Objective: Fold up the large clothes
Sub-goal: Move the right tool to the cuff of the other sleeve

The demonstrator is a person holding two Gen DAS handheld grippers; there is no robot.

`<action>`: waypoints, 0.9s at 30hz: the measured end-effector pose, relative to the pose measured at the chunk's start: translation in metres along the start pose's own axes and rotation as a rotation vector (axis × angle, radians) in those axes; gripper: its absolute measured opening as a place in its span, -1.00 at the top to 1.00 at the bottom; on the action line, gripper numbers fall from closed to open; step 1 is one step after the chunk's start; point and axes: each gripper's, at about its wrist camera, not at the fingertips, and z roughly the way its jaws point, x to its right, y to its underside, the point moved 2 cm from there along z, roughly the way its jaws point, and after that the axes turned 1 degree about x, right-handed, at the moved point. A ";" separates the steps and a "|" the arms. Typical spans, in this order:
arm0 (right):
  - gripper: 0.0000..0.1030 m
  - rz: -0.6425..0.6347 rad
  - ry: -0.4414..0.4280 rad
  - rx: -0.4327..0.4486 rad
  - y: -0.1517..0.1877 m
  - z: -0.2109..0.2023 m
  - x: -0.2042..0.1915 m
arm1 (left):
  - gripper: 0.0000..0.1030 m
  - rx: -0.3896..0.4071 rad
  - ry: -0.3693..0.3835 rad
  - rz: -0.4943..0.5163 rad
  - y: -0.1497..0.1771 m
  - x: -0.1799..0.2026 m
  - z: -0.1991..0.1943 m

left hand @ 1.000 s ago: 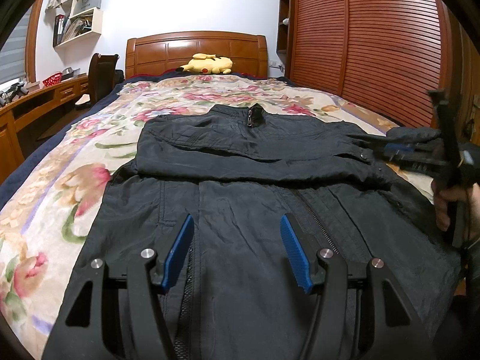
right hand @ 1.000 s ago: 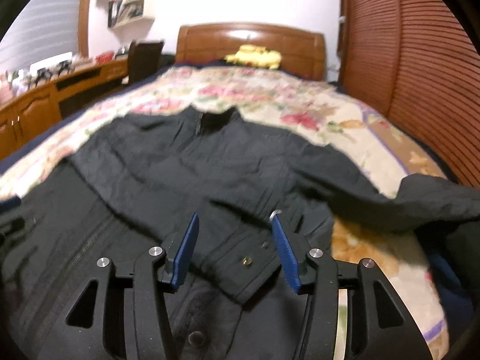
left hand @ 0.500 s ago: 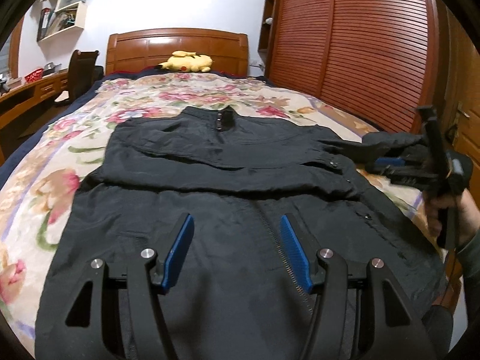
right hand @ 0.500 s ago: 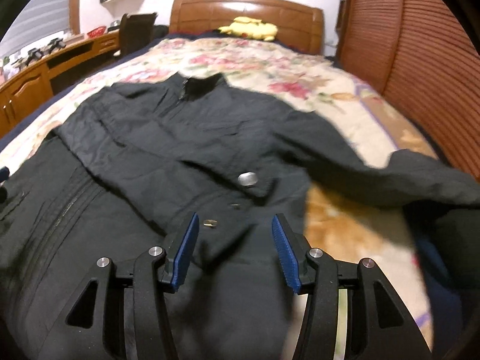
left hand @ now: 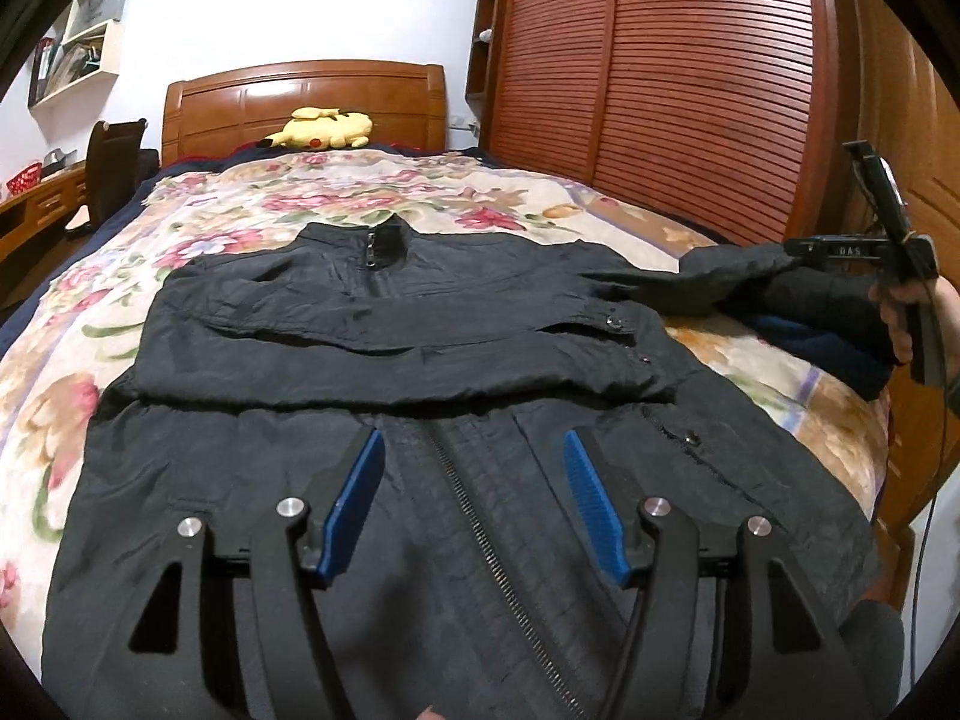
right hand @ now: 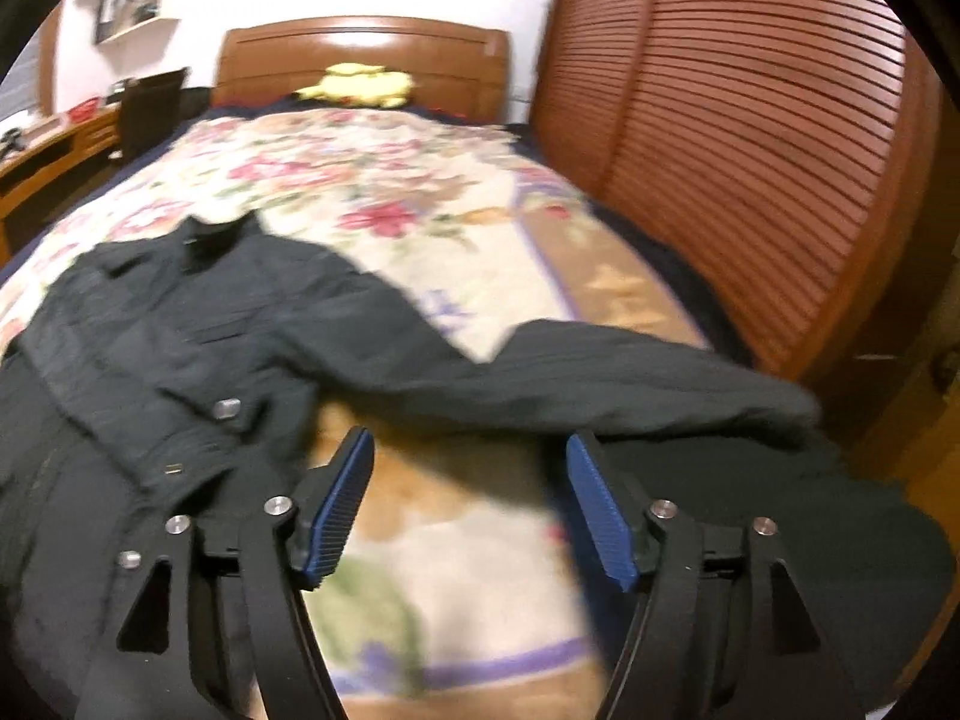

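Both grippers gape wide: left gripper (left hand: 471, 498) hovers above the black jacket (left hand: 420, 468) zipper, right gripper (right hand: 471, 495) just short of its outstretched sleeve (right hand: 600, 384) ahead.

Matt, crinkled black cloth on the jacket (left hand: 384, 348), metal zipper teeth (left hand: 480, 534) glinting. Floral quilt (left hand: 252, 204) looks soft, matt cloth. Headboard (left hand: 306, 99) far off shines as glossy wood; ribbed blue plastic pads (left hand: 351, 510) on matt black fingers.
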 end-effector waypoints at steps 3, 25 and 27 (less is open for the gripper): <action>-0.37 0.026 0.055 -0.008 -0.004 0.001 0.029 | -0.21 0.004 0.008 0.001 -0.003 0.003 0.002; -0.38 0.350 0.228 -0.226 -0.019 0.067 0.177 | -0.22 -0.034 0.006 -0.005 -0.001 0.008 0.017; -0.38 0.373 0.208 -0.259 -0.014 0.075 0.181 | -0.22 -0.034 0.000 -0.004 0.000 0.006 0.016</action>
